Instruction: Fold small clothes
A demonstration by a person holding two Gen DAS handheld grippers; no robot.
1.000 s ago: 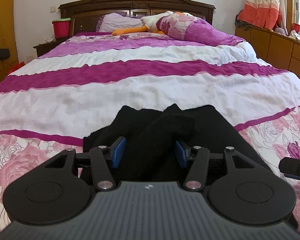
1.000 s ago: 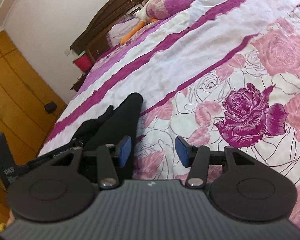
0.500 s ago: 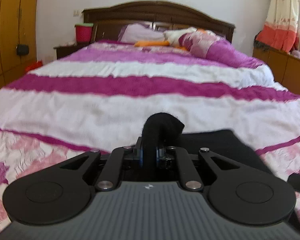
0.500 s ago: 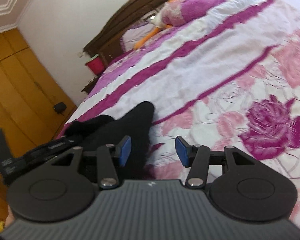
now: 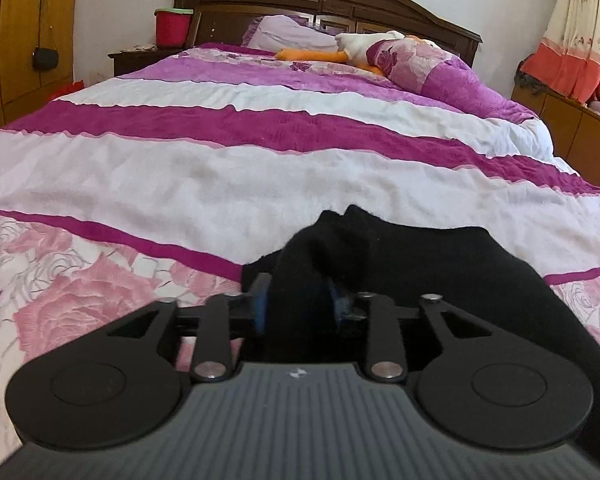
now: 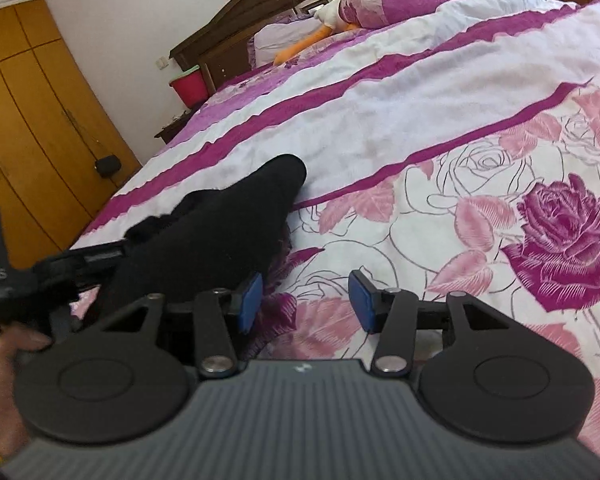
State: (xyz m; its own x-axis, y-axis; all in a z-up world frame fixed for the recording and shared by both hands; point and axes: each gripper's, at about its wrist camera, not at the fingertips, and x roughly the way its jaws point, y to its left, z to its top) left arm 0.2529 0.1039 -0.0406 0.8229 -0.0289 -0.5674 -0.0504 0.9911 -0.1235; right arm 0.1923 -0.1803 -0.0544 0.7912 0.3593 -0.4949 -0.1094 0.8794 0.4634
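**Ana:** From the left wrist, where is the soft black knitted garment [image 5: 400, 264]?

**Ben:** It lies on the pink-and-white flowered quilt [image 5: 204, 176] of the bed, at about six o'clock. A bunched fold stands between the blue pads of the left claw [image 5: 300, 305]. The jaws have just been opening. I think they are letting go, the pads not squeezing.

**Ana:** And the right wrist?

**Ben:** The garment [image 6: 236, 220] sits at nine o'clock, touching the right claw's [image 6: 304, 300] left pad on its outer side. That claw is released, with only quilt between the pads.

**Ana:** How will it handle?

**Ben:** Light and floppy, I guess. Pinch an edge or corner, not the thick middle.
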